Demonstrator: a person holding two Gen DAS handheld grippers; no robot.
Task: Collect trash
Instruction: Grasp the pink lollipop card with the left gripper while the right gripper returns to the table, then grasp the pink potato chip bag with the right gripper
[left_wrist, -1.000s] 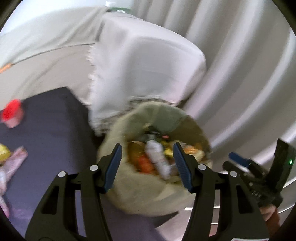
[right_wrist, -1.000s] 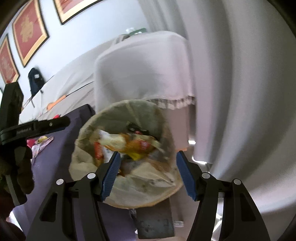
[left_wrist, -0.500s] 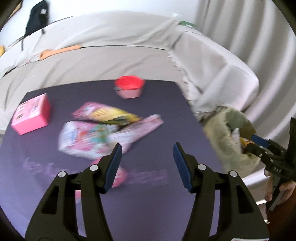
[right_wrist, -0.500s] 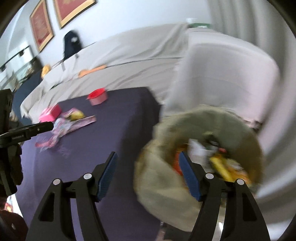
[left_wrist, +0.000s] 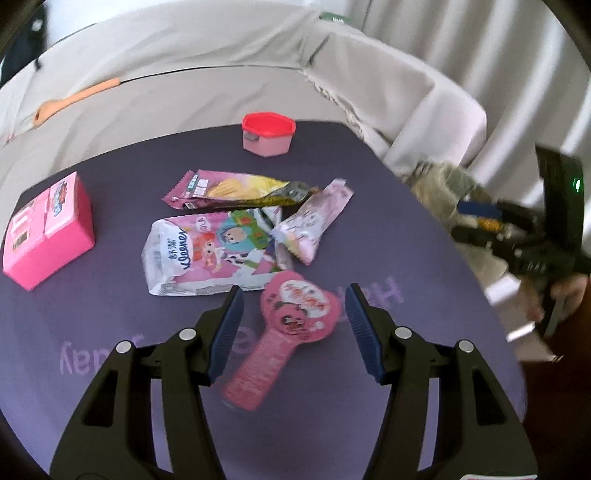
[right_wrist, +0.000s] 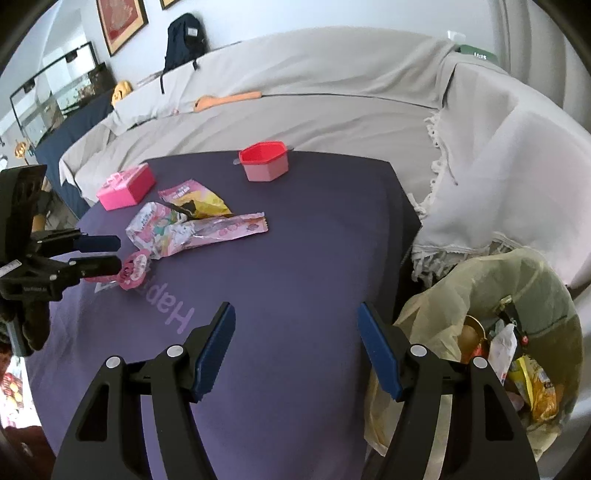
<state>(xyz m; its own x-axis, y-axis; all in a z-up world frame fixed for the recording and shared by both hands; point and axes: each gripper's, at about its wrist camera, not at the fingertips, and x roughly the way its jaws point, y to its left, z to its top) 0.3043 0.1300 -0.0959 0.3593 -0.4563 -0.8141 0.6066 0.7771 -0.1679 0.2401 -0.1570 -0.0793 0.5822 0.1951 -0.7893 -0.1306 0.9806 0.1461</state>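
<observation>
Several wrappers lie on the purple table (left_wrist: 369, 229): a pink heart-shaped lollipop wrapper (left_wrist: 291, 325), a Kleenex tissue pack (left_wrist: 210, 254), a chip bag (left_wrist: 240, 188) and a pale pink wrapper (left_wrist: 314, 221). My left gripper (left_wrist: 293, 328) is open and empty, its fingers on either side of the lollipop wrapper, just above it. It also shows in the right wrist view (right_wrist: 98, 254). My right gripper (right_wrist: 295, 347) is open and empty over bare table beside the trash bag (right_wrist: 480, 325), which holds several pieces of trash.
A pink box (left_wrist: 48, 229) sits at the table's left and a red-lidded container (left_wrist: 267, 134) at its far edge. A sofa under a grey cover (right_wrist: 332, 96) wraps the far and right sides. A backpack (right_wrist: 183, 40) rests on the sofa back.
Both grippers have swung left from over the trash bag to the table. My left gripper now hangs over the lollipop wrapper. Both stay open and empty.
</observation>
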